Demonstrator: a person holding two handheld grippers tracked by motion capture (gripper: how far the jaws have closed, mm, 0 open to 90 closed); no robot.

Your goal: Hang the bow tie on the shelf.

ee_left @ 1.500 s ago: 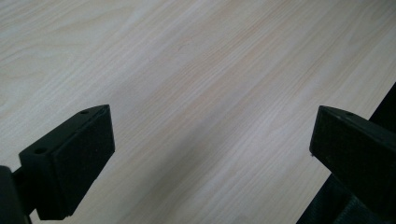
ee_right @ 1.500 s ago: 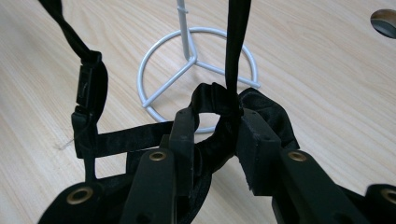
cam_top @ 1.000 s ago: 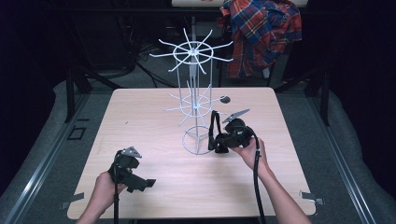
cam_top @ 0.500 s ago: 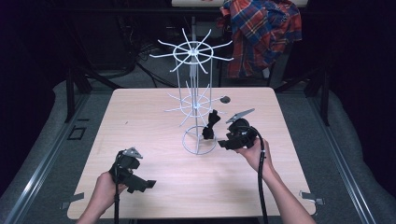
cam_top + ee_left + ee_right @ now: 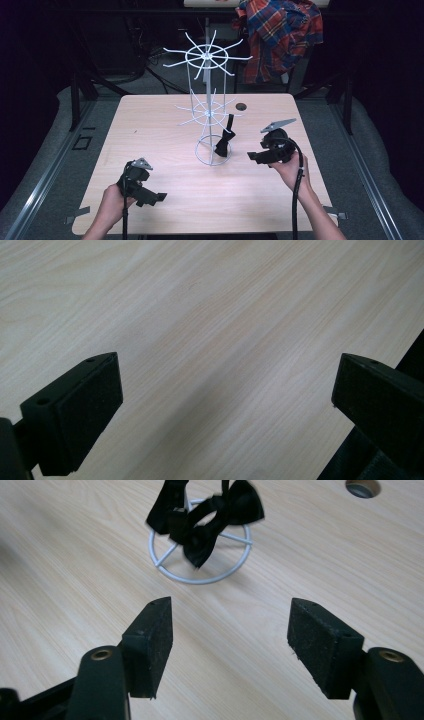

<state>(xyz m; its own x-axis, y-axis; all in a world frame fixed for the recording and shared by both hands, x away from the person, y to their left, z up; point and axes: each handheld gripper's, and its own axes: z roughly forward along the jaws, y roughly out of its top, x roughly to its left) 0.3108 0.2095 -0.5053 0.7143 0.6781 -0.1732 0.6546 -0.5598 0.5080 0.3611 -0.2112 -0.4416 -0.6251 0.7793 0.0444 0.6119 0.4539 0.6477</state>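
Note:
A black bow tie point(image 5: 224, 140) hangs by its strap from a lower arm of the white wire rack point(image 5: 207, 112), down near the rack's ring base point(image 5: 212, 161). My right gripper point(image 5: 253, 156) is to the right of the rack and apart from it, pointing at it. Its jaws have just been opening and nothing is between them. In the right gripper view the bow tie point(image 5: 207, 522) dangles beyond the open right gripper point(image 5: 230, 617), over the ring base point(image 5: 240, 570). My left gripper point(image 5: 159, 197) rests open near the front left, and the left gripper point(image 5: 227, 365) faces bare wood.
The wooden table point(image 5: 150, 125) has a round cable hole point(image 5: 241, 106) at the back right, also in the right gripper view as the hole point(image 5: 362, 487). A plaid shirt point(image 5: 280, 35) hangs behind the table. Dark floor surrounds the table.
My right gripper has let go of the bow tie, opened, and drawn back to the right from the rack. The bow tie now hangs free. The left gripper stayed put.

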